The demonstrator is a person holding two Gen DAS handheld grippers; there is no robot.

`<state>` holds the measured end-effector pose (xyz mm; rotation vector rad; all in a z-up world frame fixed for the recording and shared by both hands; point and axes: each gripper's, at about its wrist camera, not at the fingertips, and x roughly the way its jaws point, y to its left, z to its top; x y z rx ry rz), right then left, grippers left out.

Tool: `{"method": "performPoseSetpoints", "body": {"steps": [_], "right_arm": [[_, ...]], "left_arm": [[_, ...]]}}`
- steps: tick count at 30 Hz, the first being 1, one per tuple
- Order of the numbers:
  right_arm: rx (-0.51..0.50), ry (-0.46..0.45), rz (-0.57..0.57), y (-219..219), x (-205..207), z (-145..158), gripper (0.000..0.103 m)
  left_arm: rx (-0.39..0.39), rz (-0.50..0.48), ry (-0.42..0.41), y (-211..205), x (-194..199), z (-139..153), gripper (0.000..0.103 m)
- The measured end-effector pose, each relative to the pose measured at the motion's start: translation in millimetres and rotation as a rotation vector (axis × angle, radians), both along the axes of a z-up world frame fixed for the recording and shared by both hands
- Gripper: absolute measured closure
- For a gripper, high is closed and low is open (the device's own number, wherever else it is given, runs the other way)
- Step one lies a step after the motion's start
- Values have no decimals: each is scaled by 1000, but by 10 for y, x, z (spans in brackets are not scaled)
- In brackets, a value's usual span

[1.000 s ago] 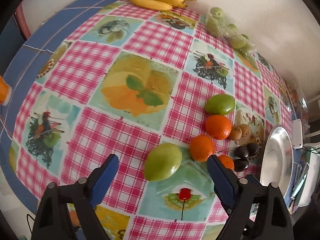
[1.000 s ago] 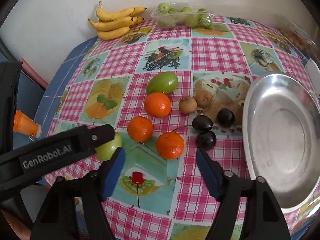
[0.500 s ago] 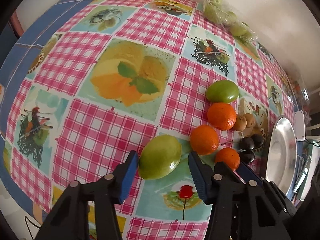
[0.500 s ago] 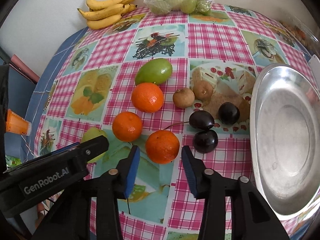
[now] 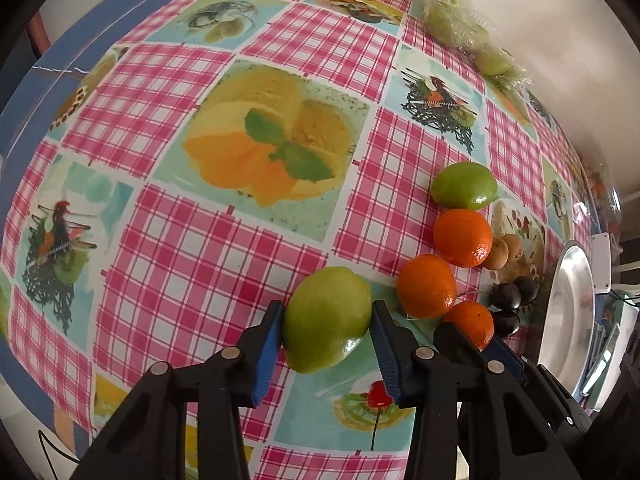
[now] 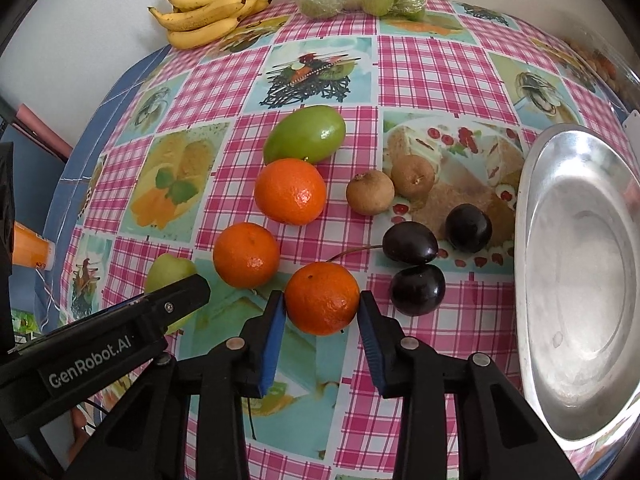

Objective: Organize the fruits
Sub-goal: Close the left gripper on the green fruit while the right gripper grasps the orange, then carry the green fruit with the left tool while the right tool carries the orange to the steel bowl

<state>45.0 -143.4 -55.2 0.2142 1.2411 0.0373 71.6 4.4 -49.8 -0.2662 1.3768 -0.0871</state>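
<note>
Left tongs point(image 5: 327, 322): I see my blue pads pressed on both sides of the pale green oval fruit point(image 5: 328, 318), left of the round silver metal plate point(image 6: 580, 280).
Right tongs point(image 6: 321, 307): my pads clamp the nearest round orange mandarin point(image 6: 322, 298), between the green fruit and the plate.
Desk point(image 6: 432, 72): pink checked cloth; two dark plums point(image 6: 414, 266) lie just left of the plate.

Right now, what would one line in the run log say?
left gripper: shut on green fruit | right gripper: shut on orange | both fruits on tablecloth | metal plate: empty
</note>
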Motion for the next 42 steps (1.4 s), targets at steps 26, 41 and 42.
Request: {"method": "performPoseSetpoints", "body": {"steps": [26, 41, 42], "right_arm": [[35, -107, -33, -226, -189, 386, 66], [-37, -136, -201, -976, -435, 510, 66], [-36, -132, -220, -1061, -459, 495, 66]], "left_arm": [[-37, 85, -163, 272, -23, 432, 58], [-32, -45, -179, -446, -164, 477, 58], [-30, -62, -181, -525, -177, 477, 58]]}}
